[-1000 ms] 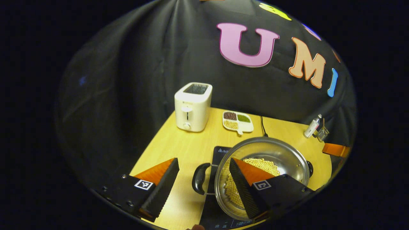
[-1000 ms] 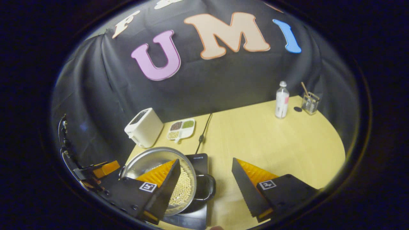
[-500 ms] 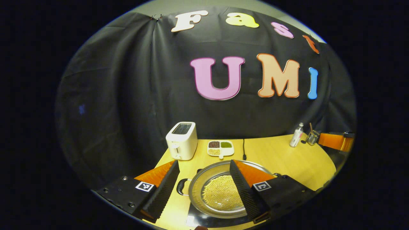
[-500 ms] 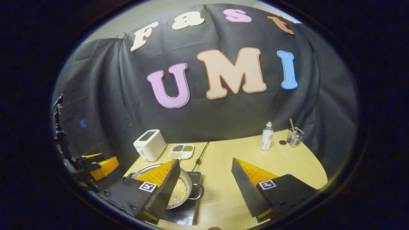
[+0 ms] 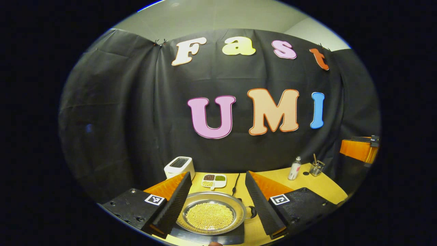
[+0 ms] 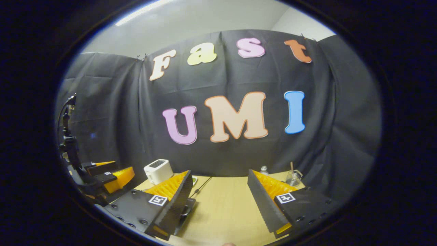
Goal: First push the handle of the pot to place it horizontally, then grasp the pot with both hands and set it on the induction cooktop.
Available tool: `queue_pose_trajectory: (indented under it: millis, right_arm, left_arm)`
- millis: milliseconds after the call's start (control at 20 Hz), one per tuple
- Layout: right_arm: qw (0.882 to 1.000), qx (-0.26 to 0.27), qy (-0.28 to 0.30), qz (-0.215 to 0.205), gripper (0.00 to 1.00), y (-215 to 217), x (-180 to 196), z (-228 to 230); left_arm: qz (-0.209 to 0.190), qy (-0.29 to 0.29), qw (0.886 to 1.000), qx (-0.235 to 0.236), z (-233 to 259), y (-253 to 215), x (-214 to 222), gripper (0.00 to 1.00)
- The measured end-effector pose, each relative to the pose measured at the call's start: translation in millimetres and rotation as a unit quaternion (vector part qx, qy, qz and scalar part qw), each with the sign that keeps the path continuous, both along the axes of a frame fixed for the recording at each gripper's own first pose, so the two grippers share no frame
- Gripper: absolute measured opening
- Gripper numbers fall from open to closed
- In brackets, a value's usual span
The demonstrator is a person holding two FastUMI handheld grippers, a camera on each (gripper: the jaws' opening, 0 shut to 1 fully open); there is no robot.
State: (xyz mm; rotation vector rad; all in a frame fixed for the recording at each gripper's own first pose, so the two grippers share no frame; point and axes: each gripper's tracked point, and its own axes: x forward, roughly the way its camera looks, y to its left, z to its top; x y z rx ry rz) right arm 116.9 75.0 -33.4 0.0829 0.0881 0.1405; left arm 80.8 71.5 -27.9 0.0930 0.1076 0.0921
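Note:
A steel pot (image 5: 210,214) holding pale yellow beans sits on the black induction cooktop (image 5: 239,234). One dark loop handle (image 5: 252,212) sticks out on its right side. In the left gripper view, my left gripper (image 5: 216,174) hangs open above and in front of the pot, touching nothing. My right gripper (image 6: 219,172) is open too, over bare table, with a corner of the cooktop (image 6: 190,204) beside its left finger. The right gripper (image 5: 358,150) also shows far right in the left gripper view, and the left gripper (image 6: 109,174) far left in the right gripper view.
A white toaster (image 5: 179,166) and a divided dish of grains (image 5: 214,179) stand at the back of the wooden table (image 5: 307,184), with a cable (image 5: 235,182) running to the cooktop. A small bottle (image 5: 294,168) and a glass with a stick (image 5: 316,168) stand back right.
Both grippers have pulled back and up from the pot, and both views now tilt toward the wall. The pot stays on the cooktop, and both grippers remain open.

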Motion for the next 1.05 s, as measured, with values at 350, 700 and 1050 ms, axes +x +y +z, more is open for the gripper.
queue_pose_trajectory:
  millis: [350, 700, 1050]
  right_arm:
    - [0.998, -0.001, -0.049, -0.028, 0.99, -88.8, -35.7, 36.1]
    - [0.995, -0.031, -0.083, -0.051, 0.99, -138.1, -69.3, 46.6]
    - [0.994, -0.036, -0.089, -0.059, 0.93, -156.0, -88.3, 44.2]
  left_arm:
    - [0.008, -0.036, 0.999, -0.006, 15.6, -71.4, -24.4, 0.94]
    - [0.017, -0.055, 0.998, -0.017, 22.1, -110.5, -39.7, 0.95]
    - [0.008, -0.055, 0.998, -0.002, 21.0, -133.3, -45.0, 0.95]
